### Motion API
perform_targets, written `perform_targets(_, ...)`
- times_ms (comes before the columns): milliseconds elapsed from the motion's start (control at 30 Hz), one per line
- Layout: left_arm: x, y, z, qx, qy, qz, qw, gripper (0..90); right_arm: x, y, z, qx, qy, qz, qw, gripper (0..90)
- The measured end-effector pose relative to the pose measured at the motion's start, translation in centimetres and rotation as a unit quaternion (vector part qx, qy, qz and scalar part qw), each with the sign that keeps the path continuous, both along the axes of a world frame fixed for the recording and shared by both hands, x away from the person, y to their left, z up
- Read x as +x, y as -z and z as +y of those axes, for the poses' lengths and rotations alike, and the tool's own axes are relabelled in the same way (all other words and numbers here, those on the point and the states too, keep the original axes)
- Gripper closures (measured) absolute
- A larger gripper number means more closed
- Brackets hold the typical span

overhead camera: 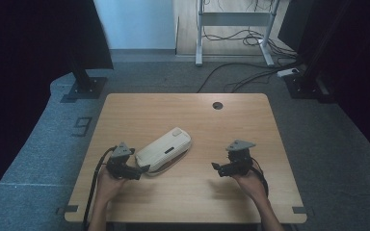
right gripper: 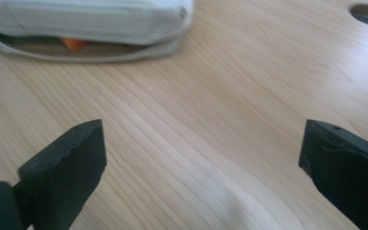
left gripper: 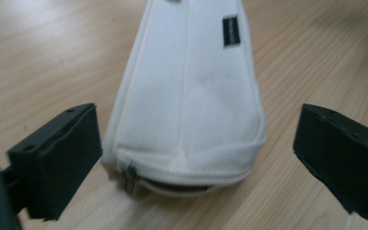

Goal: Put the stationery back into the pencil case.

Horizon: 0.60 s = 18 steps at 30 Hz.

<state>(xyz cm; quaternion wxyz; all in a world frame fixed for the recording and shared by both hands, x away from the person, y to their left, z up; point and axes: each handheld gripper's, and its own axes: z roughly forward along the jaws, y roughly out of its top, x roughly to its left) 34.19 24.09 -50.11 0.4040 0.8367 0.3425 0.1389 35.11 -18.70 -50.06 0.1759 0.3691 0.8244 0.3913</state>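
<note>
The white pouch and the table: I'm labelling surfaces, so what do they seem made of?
The white pouch looks like matte woven fabric: stitched seams, a sewn black tag and a metal-looking zip pull. The table looks like light wood or wood-look laminate, going by its grain lines.

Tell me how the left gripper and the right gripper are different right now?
The left gripper sits right at the end of the white zip pouch, with the pouch end between its jaws; the right gripper is off to the side, with bare wooden table between its jaws. In the high view the left points right, the right points left. Both are open wide and hold nothing.
</note>
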Motion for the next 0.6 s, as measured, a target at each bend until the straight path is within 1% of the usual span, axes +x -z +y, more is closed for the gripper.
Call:
perform_targets(67, -0.2, 0.6, 0.0, 0.016, -0.006, 0.002, 0.9999, 0.0, -0.3, 0.4, -0.8, -0.002, 0.011, 0.002, 0.9999, 0.8)
perform_targets(133, -0.3, 1.1, 0.2, 0.024, -0.01, 0.006, 0.9996, 0.0, -0.6, 0.8, -1.5, -0.007, 0.02, 0.003, 0.9998, 0.6)
perform_targets(200, -0.4, 1.6, 0.4, 0.025, -0.013, 0.012, 0.9995, 0.0, -0.9, 1.4, -2.5, -0.013, 0.031, 0.005, 0.9994, 0.6)
perform_targets(300, -0.5, 2.4, 0.6, 0.025, -0.018, 0.019, 0.9993, 0.0, -1.3, 2.3, -3.7, -0.01, 0.046, 0.011, 0.9988, 0.6)
perform_targets(433, -0.7, 3.4, 1.0, 0.032, -0.024, 0.028, 0.9988, 0.0, -1.6, 3.5, -5.0, -0.005, 0.063, 0.022, 0.9978, 0.6)
perform_targets(533, -0.7, 4.1, 1.1, 0.044, -0.03, 0.035, 0.998, 0.0, -1.8, 4.3, -5.7, -0.003, 0.07, 0.029, 0.9971, 0.6)
perform_targets(600, -0.7, 4.6, 1.1, 0.054, -0.032, 0.041, 0.9971, 0.0, -1.9, 4.7, -6.0, -0.013, 0.071, 0.034, 0.9968, 0.6)
